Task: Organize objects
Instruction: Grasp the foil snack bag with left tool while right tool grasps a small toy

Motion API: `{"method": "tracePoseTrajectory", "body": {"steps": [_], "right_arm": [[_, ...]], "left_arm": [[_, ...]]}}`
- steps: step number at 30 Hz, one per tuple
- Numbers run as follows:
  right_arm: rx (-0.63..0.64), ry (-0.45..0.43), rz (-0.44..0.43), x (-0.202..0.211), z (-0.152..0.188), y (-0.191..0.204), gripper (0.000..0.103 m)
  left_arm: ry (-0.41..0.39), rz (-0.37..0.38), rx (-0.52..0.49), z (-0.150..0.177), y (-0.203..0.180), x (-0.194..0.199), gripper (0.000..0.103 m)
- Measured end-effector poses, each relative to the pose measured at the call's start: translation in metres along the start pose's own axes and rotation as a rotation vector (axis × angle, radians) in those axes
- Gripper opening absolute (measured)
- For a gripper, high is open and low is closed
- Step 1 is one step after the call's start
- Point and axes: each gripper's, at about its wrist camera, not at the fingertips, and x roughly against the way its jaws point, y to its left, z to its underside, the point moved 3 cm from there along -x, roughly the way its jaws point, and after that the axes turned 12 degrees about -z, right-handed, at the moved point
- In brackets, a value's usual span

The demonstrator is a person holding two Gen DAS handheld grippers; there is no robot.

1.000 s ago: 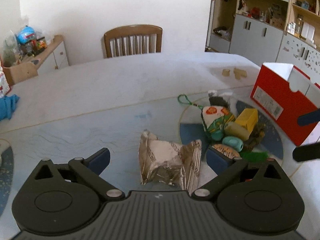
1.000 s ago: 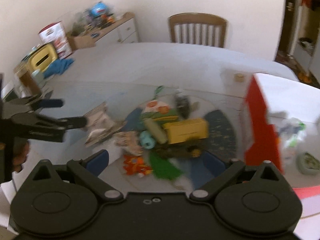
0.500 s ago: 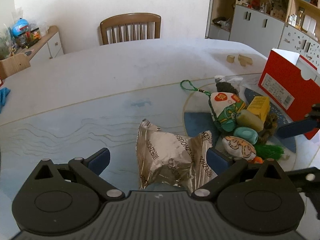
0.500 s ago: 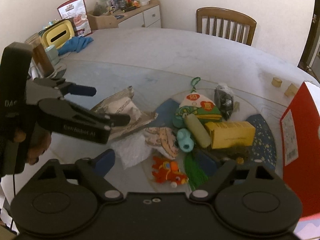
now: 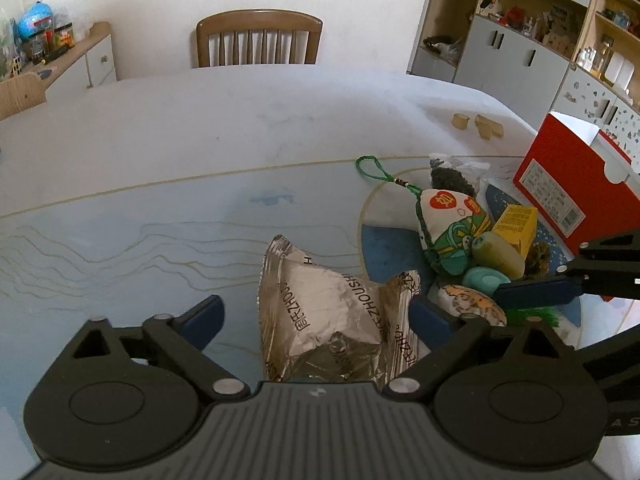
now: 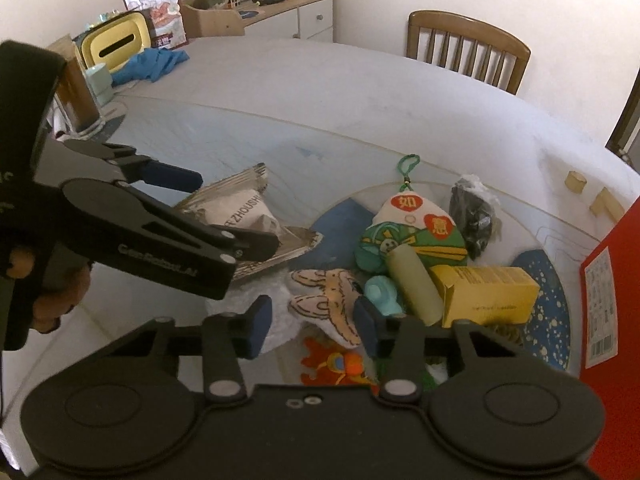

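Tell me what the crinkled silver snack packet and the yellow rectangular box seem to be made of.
Crinkled silver snack packet: probably metallised foil film, shiny, with sharp creases and glinting highlights. Yellow rectangular box: likely thin cardboard, matte, with crisp folded edges and an end flap.

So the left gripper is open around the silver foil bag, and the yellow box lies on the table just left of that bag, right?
Not quite. The yellow box lies right of the foil bag, in the pile beside the red box, as the right wrist view shows. The left gripper is open around the bag, its pads not pressing it.
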Motion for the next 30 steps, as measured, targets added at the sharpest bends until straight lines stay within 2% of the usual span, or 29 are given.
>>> {"method": "tracePoseTrajectory", "body": {"steps": [2,6,12,21,30], "right_arm": [[0.004,-0.003,0.007,0.000,-0.001,0.000,0.041],[0.001,-0.009,0.018,0.000,0.000,-0.002,0.034],[-0.008,-0.038,0.013,0.006,-0.002,-0.004,0.024],[-0.029,-0.083,0.016,0.022,-0.004,-0.011,0.009],[-0.137,-0.163,-0.034,0.061,-0.002,-0.023,0.007]], "left_arm": [[0.005,0.004,0.007,0.000,0.001,-0.001,0.092],[0.019,0.030,0.020,0.000,0.001,0.001,0.074],[0.023,0.054,0.017,0.000,-0.004,0.005,0.055],[0.039,0.056,0.062,-0.004,0.001,0.016,0.052],[0.023,0.031,0.101,-0.021,0.005,0.050,0.052]]}}
